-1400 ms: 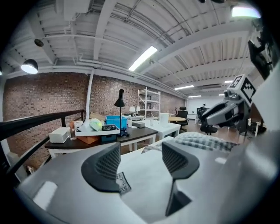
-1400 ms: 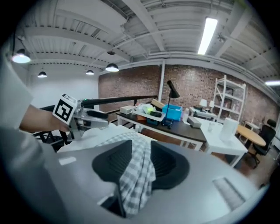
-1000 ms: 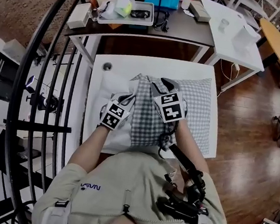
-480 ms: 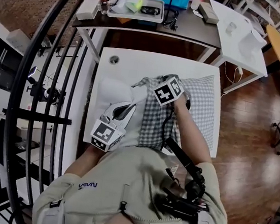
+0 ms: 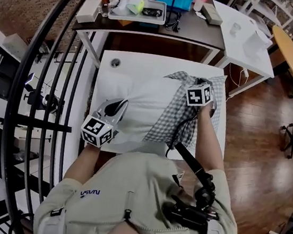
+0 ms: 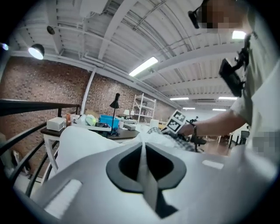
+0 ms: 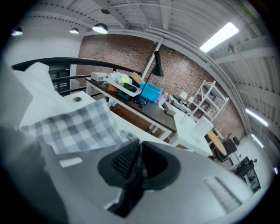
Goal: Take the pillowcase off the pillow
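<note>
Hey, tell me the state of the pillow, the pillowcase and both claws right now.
Pillow: lying on the white table, mostly bare, right end inside the case.
Pillowcase: partly off, bunched over the pillow's right end.
Left claw: shut on the pillow's white corner.
Right claw: has just been closing; shut on the checked pillowcase.

1. Left gripper (image 5: 116, 107) is held out ahead of the left forearm, its jaws pinched together on white pillow (image 5: 141, 94) fabric
2. Right gripper (image 5: 197, 88) is on an outstretched arm, its jaws just closed onto the pillowcase (image 5: 174, 120)
</note>
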Tool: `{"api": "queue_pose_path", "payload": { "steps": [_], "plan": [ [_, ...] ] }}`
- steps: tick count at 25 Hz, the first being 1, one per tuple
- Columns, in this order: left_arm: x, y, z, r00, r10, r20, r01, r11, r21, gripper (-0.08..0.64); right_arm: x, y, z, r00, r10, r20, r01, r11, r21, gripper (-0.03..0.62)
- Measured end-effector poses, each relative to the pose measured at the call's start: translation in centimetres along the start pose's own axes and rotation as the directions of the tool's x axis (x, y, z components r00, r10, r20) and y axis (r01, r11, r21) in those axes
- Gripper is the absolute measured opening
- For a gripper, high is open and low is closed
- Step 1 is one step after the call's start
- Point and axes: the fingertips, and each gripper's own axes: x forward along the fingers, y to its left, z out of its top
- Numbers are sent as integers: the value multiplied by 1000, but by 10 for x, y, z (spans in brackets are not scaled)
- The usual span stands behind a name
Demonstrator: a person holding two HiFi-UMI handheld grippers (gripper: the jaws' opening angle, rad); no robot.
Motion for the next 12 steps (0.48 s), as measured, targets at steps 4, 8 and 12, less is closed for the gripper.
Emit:
{"api": "queue_pose_path", "payload": {
  "steps": [4,8,12],
  "plan": [
    [46,26,-28,992,52,-112,-40,993,109,20,-2,18,7,997,4,79,0,999,-41,46],
    [57,26,-16,993,40,-111,-18,982,190,129,-39,21,10,988,11,157,-18,999,44,98],
    [32,2,-8,994,51,-95,-26,967,252,264,-105,42,-13,966,42,254,-104,967,234,108]
  ]
}}
